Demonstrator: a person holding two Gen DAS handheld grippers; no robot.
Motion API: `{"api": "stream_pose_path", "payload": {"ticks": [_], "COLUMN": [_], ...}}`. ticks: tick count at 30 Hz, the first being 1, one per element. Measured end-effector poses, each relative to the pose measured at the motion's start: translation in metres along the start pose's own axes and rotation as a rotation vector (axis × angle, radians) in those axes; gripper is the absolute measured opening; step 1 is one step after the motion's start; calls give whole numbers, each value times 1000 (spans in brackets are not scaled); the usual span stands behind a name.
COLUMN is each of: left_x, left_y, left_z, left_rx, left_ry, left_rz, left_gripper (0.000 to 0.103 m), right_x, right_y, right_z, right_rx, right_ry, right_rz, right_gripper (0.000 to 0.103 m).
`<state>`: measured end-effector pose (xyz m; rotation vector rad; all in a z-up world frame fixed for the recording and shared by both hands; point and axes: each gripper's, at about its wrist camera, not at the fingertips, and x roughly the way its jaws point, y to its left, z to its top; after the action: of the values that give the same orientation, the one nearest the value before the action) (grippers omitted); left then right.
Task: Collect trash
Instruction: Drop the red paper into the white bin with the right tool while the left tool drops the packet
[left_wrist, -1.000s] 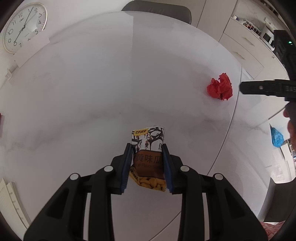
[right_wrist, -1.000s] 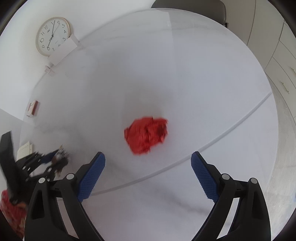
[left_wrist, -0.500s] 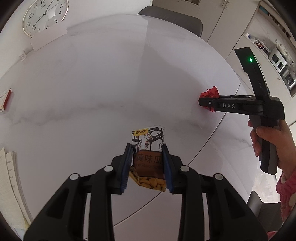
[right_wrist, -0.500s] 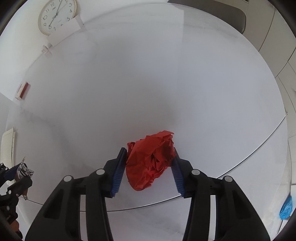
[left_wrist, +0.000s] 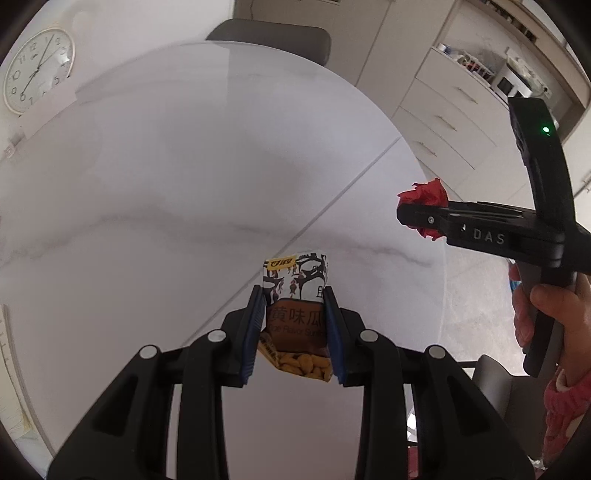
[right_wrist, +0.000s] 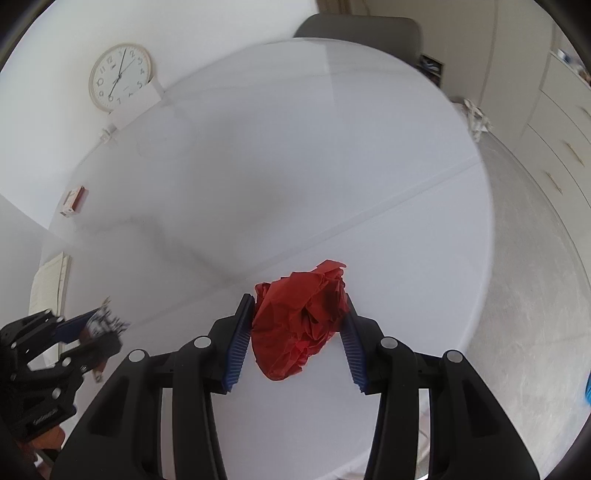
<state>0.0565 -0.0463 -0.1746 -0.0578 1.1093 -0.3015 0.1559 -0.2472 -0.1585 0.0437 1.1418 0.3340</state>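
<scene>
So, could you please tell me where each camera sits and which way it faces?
Left wrist: on the left gripper, looking steeply down along its fingers at the white table; snack packet clamped; the person's right hand shows.
Right wrist: on the right gripper, looking steeply down at the same table; red paper ball clamped; no hand visible.
Shared: table, wall clock, grey chair, both grippers and both pieces of trash.

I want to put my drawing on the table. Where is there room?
Most of the white table is bare: the whole middle, from the wall clock side across to the grey chair. Things sit only at the left rim: a small red and white box and papers nearer the grippers.
</scene>
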Motion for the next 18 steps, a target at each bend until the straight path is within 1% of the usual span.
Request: {"api": "stream_pose_path", "payload": {"ticks": [6, 10, 14, 18], "left_x": [4, 6, 10, 10], "left_y": [-81, -128, -161, -181], "left_z": [-8, -18, -29, -37], "left_rx": [110, 179, 215, 233], "left_ry": [31, 41, 57, 65], "left_rz": [-67, -95, -108, -104], "left_gripper": [31, 31, 31, 31], "right_x": [-58, -69, -70, -62], "right_y": [-62, -90, -107, -114], "right_z": [-82, -131, -162, -173], "right_rx": [98, 146, 180, 159], "right_ry": [-12, 20, 47, 60], "right_rz": [-48, -67, -64, -67], "right_gripper": [47, 48, 48, 49]}}
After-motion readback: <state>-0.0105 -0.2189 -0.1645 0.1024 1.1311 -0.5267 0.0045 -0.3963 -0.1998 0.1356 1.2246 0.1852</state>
